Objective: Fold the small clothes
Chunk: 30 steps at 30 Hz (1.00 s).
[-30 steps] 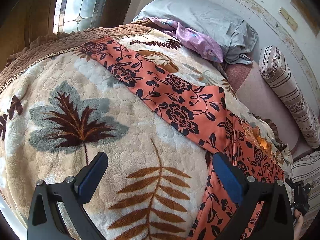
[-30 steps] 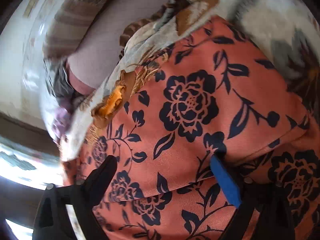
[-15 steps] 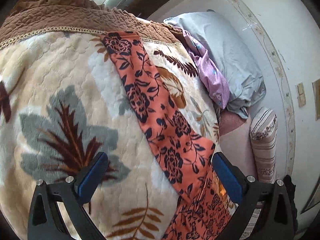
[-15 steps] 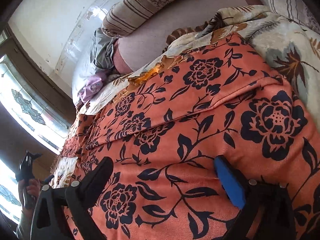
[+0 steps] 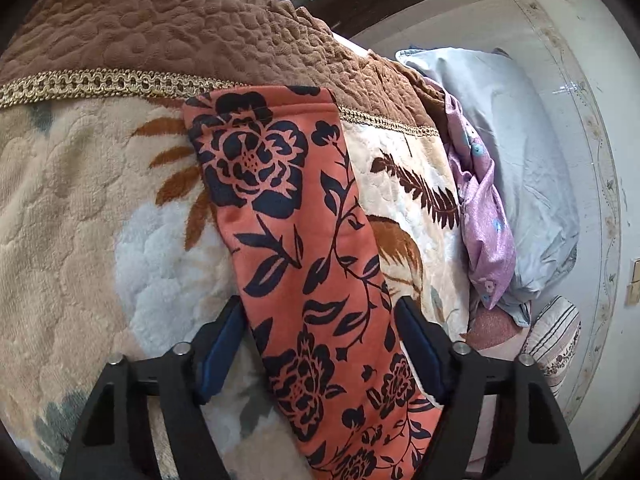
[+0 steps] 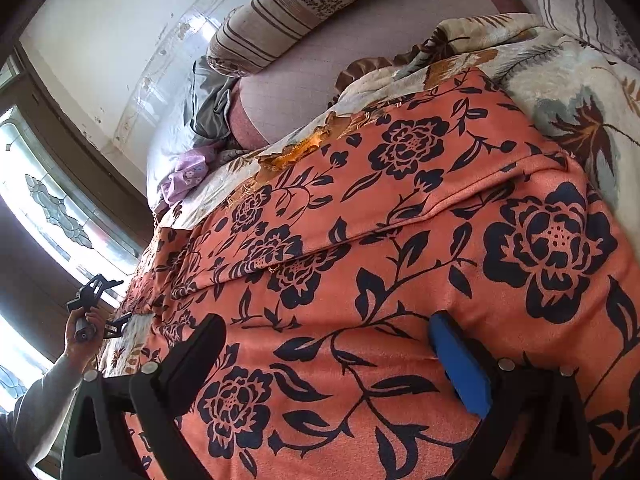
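- Two grippers frame one garment: we see orange floral trousers (image 5: 296,248) spread flat on a plush leaf-patterned blanket (image 5: 80,240) covering a bed.
- Left wrist view: one trouser leg runs from its hem at 12 o'clock down to 6 o'clock, passing between the fingers of the left gripper (image 5: 320,354).
- We note that the left gripper's jaws are closing, with the leg lying between the blue pads (image 5: 218,354); the pads stand at either edge of the cloth and we cannot tell whether they press it yet.
- The blanket's brown quilted border (image 5: 168,28) with gold braid crosses at 11 o'clock, just beyond the hem.
- At 2 o'clock lie a lilac flowered cloth (image 5: 486,236) and, beside it, a grey pillow (image 5: 532,168); a striped bolster (image 5: 556,340) shows at 4 o'clock.
- Right wrist view: the wide upper part of the trousers (image 6: 400,280) fills the frame from centre to 6 o'clock.
- The right gripper (image 6: 328,354) is spread wide over the fabric and we see nothing clamped between its fingers.
- At 8 o'clock of this view a person's hand (image 6: 82,330) grasps the left gripper's handle near the far end of the garment.
- The striped bolster (image 6: 296,4) lies at 12 o'clock, against the wall.
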{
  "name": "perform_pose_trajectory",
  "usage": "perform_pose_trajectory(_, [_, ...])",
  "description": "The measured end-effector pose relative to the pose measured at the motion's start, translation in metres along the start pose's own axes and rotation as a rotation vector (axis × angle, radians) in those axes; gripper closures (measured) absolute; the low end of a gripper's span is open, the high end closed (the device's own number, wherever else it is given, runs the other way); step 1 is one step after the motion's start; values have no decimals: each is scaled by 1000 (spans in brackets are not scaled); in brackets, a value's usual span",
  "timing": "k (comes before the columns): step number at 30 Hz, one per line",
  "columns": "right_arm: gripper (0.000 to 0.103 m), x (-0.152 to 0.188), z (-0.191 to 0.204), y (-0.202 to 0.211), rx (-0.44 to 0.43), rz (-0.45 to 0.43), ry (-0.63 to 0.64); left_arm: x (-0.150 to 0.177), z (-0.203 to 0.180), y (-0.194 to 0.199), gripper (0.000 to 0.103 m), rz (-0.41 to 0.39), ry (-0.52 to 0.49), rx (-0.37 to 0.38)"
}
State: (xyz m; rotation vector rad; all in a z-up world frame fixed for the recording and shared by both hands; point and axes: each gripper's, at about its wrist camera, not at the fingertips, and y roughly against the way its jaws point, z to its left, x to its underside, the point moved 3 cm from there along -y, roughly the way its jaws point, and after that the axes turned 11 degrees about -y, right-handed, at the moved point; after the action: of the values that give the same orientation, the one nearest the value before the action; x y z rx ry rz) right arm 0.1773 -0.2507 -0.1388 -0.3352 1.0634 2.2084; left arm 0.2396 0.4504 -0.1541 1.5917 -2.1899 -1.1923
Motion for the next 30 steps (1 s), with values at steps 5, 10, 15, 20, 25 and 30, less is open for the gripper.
perform_pose_trajectory(5, [1,0,1,-2,10,1,6,-6,11,-11,96,35,-26,-61])
perform_pose_trajectory(10, [1,0,0,-1,4,-1,2,5,-59,31,97,-97,-318,-182])
perform_pose_trajectory(15, [1,0,0,0,-4,-4,-2,74,-199,105,97,-290,-702,-62])
perform_pose_trajectory(20, [1,0,0,1,-11,-6,-6,199,-335,144,97,-331,-1017,187])
perform_pose_trajectory(25, [1,-1,-1,2,-23,-8,-13,352,-417,114,95,-220,-1312,311])
perform_pose_trajectory(30, [1,-1,-1,4,-36,-10,-23,463,-398,15,51,191,-1534,199])
